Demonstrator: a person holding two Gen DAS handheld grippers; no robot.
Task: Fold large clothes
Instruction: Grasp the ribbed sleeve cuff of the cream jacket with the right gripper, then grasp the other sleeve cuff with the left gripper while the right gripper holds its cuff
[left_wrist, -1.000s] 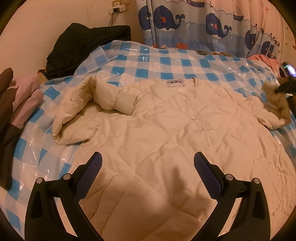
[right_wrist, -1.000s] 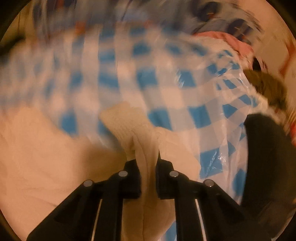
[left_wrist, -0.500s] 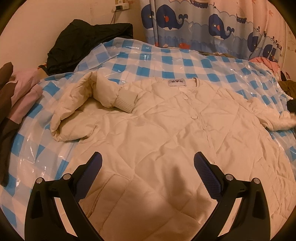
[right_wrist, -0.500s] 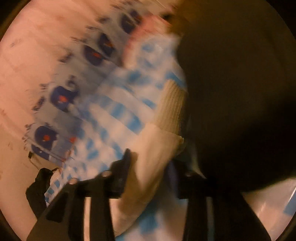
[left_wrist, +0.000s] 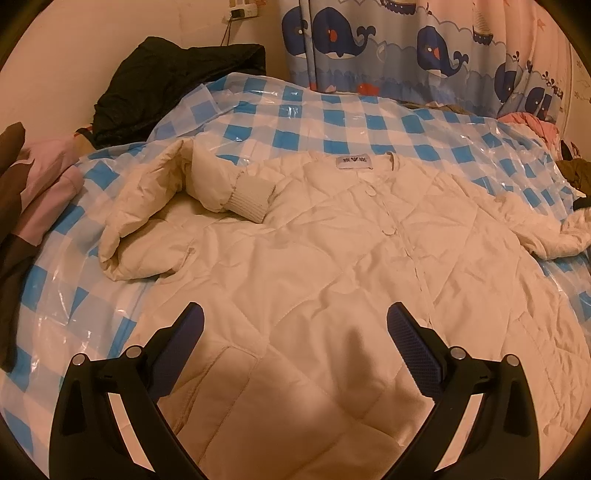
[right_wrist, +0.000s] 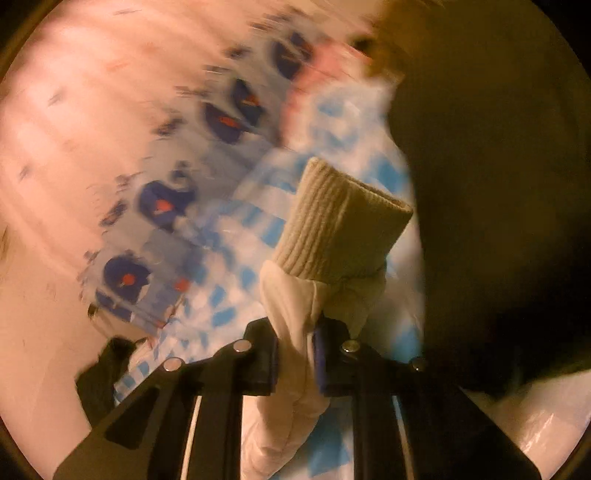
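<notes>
Cream jacket (left_wrist: 332, 266) spread on checked bed (left_wrist: 332, 110), left hand-held gripper (left_wrist: 295, 325) agape above hem, right hand-held gripper (right_wrist: 294, 350) clamped on sleeve (right_wrist: 295, 302) (cuff (right_wrist: 340, 225) at 12 o'clock), background blurred.

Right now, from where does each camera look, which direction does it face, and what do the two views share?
Left wrist: sits on the left gripper, above the bed, facing the spread cream jacket, checked sheet and whale curtain; its two open fingers show.
Right wrist: sits on the right gripper, lifted and tilted, background blurred; its fingers are shut on the jacket sleeve, with the ribbed cuff beyond them.
Shared: jacket, checked sheet, whale curtain.
</notes>
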